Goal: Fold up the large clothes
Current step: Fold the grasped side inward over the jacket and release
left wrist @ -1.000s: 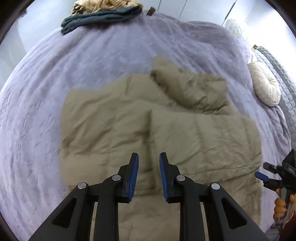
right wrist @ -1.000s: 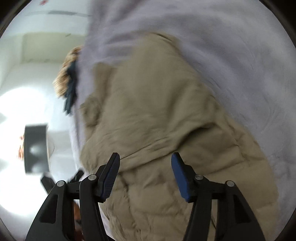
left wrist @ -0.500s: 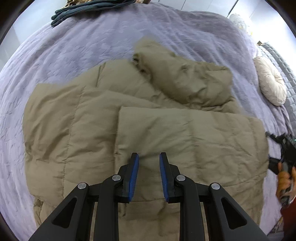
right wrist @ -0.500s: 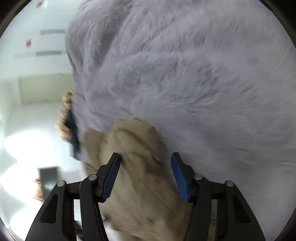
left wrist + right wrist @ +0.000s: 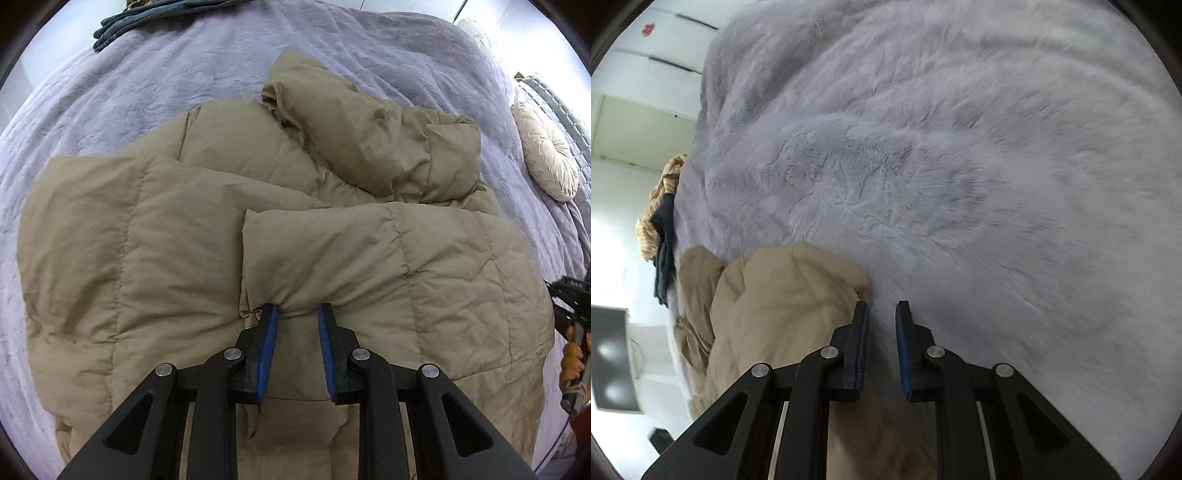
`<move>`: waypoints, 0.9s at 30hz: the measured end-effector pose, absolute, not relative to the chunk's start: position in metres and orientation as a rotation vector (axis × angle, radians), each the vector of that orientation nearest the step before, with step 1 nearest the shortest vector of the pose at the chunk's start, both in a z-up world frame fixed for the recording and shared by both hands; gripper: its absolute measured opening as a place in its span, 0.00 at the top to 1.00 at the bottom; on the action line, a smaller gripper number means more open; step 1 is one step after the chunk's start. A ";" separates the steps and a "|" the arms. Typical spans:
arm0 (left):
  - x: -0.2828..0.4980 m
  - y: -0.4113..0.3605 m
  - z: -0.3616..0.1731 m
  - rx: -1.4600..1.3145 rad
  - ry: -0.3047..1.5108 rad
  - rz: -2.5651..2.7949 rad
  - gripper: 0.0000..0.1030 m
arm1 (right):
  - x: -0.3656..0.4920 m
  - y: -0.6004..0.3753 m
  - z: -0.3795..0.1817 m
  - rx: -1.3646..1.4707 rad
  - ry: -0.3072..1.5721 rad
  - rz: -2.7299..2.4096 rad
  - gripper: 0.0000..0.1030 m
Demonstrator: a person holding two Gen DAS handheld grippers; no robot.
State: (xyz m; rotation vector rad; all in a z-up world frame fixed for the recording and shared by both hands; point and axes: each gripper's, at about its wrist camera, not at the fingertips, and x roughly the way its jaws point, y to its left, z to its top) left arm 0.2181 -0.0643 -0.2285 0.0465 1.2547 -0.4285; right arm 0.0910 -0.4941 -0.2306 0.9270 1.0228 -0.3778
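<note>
A khaki padded jacket (image 5: pixel 184 236) lies spread on the lilac bedspread (image 5: pixel 229 62), one sleeve folded across its front and the hood bunched at the far right. My left gripper (image 5: pixel 295 314) is narrowly open, its blue pads on either side of a fold of the sleeve's lower edge. My right gripper (image 5: pixel 882 310) is narrowly open and empty, low over the bedspread (image 5: pixel 960 166) just right of the jacket's edge (image 5: pixel 783 295). The right gripper also shows at the right edge of the left wrist view (image 5: pixel 569 295).
A dark teal garment (image 5: pixel 147 18) and a tan one lie folded at the bed's far edge, also seen in the right wrist view (image 5: pixel 663 236). A round cream cushion (image 5: pixel 546 155) lies at the right by a grey quilted headboard.
My left gripper has dropped towards the jacket and its pads now press into the sleeve fold. My right gripper has swung off the jacket towards the bare bedspread and narrowed its jaws.
</note>
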 end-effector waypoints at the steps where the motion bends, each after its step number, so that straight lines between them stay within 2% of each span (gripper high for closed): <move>1: 0.217 -0.063 -0.225 0.050 1.250 -0.420 0.76 | 0.085 -0.491 -0.223 0.903 1.018 -0.378 0.84; 8: 0.189 -0.039 -0.183 0.019 1.169 -0.431 0.76 | 0.039 -0.445 -0.172 0.702 0.973 -0.301 0.84; 12: 0.174 -0.041 -0.203 0.102 1.217 -0.414 0.76 | 0.041 -0.418 -0.186 0.586 1.049 -0.271 0.84; 17: 0.172 -0.033 -0.228 0.073 1.231 -0.424 0.76 | 0.036 -0.422 -0.226 0.662 1.125 -0.289 0.85; 27: 0.157 -0.015 -0.197 0.078 1.220 -0.381 0.76 | 0.009 -0.417 -0.194 0.691 1.123 -0.297 0.84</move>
